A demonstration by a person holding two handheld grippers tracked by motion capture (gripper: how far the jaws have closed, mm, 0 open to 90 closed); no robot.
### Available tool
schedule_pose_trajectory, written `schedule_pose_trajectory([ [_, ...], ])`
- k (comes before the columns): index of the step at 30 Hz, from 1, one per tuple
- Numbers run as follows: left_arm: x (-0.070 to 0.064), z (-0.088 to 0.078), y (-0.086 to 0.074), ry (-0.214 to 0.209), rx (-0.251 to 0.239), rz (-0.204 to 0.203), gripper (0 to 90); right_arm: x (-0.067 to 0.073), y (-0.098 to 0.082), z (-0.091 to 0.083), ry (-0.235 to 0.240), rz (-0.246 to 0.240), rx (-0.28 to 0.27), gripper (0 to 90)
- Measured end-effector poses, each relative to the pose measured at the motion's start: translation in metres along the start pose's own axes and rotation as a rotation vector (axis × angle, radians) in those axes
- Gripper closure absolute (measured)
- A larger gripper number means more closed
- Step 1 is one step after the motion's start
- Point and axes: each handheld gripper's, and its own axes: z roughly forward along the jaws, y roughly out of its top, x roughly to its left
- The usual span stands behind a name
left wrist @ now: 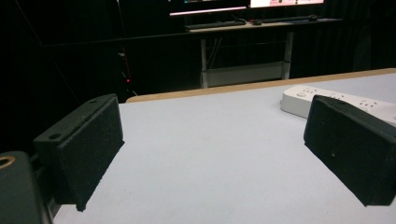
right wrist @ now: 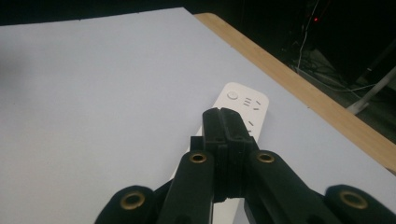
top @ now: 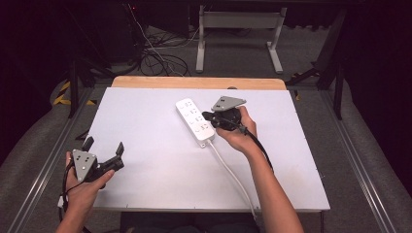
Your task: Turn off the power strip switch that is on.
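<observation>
Power strip (top: 195, 122), frame centre: rigid, light, slippery plastic; best pinched across narrow sides. Right gripper (top: 208, 116) clenched empty above it; left gripper (top: 104, 145) released, lower left.

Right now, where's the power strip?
High view: the white power strip lies right of the table's centre, toward the far edge, with the shut right gripper over its right side.

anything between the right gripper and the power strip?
Nothing visible. The right gripper, jaws shut and empty, is right over the power strip; whether it touches it I can't tell. The left gripper stands open near the table's front-left corner.
</observation>
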Motion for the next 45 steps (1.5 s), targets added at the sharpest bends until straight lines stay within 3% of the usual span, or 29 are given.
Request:
schedule_pose_trajectory([
  [8, -0.003, 0.003, 0.0, -0.013, 0.002, 0.003, 5.3, 0.007, 0.003, 0.031, 0.014, -0.021, 0.096, 90.0],
  [14, -0.003, 0.003, 0.0, -0.017, 0.005, -0.001, 5.3, 0.008, -0.006, 0.05, 0.02, -0.014, 0.171, 90.0],
  [22, -0.004, 0.002, 0.0, -0.017, 0.003, 0.004, 5.3, 0.008, -0.017, 0.065, 0.019, -0.004, 0.23, 90.0],
  [35, -0.006, 0.004, 0.0, -0.025, 0.002, 0.007, 5.3, 0.011, -0.026, 0.079, 0.017, 0.017, 0.248, 90.0],
  [43, -0.006, 0.004, 0.0, -0.024, 0.001, 0.006, 5.3, 0.012, -0.03, 0.081, -0.024, 0.027, 0.232, 90.0],
  [45, -0.006, 0.004, 0.0, -0.023, 0.004, 0.005, 5.3, 0.014, -0.03, 0.08, -0.02, 0.009, 0.241, 90.0],
])
